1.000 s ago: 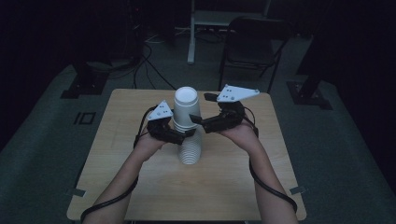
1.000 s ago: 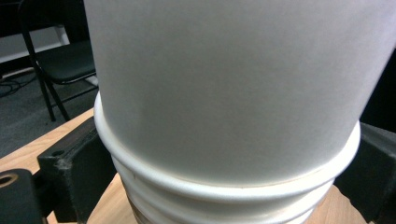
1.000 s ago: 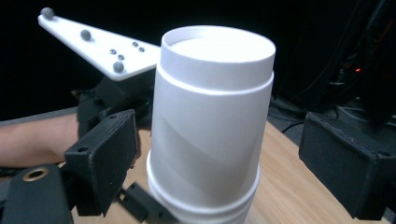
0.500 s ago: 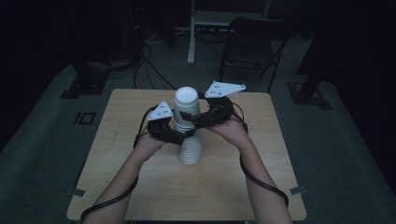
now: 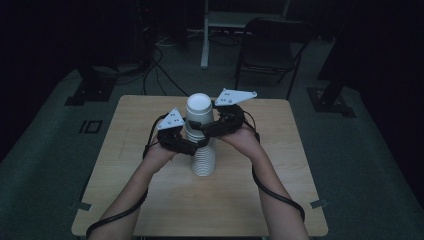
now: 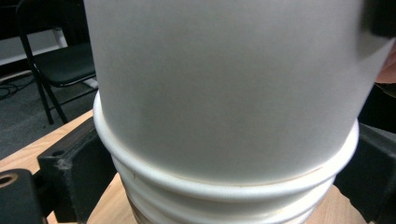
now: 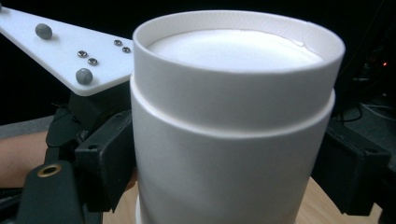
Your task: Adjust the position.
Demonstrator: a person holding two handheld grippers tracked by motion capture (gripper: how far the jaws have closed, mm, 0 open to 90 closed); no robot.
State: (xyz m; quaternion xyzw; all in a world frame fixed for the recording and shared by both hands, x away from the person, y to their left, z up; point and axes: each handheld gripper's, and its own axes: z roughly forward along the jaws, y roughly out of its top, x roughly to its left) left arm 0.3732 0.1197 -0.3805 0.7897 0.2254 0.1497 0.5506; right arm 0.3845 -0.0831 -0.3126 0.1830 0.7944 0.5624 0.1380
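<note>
Left black two-jaw gripper is clamped on the lower part of the tall stack of upside-down white paper cups, one jaw on each side of the rolled rims, so that's your anchor. The stack stands near the middle of the pale wooden square table, and my guess is you're peeling the top cup off. If so, hold the left hand dead still and low, because the stack is tall and narrow and looks like it would tip easily.

Moving across, the topmost white paper cup sits bottom-up, sleeved over the rest. It's smooth matte paper with a recessed base and a raised ring around it. Below it, the rims are stacked like ribs, each one a rounded bead, which gives the left jaws something to catch on.

Your right black two-jaw gripper has its jaws pressed on either side of that top cup. Pull straight up along the stack's axis, maybe with a tiny twist. Thin paper walls will probably dent if you squeeze harder, and a crushed cup likely grips its neighbour tighter.
</note>
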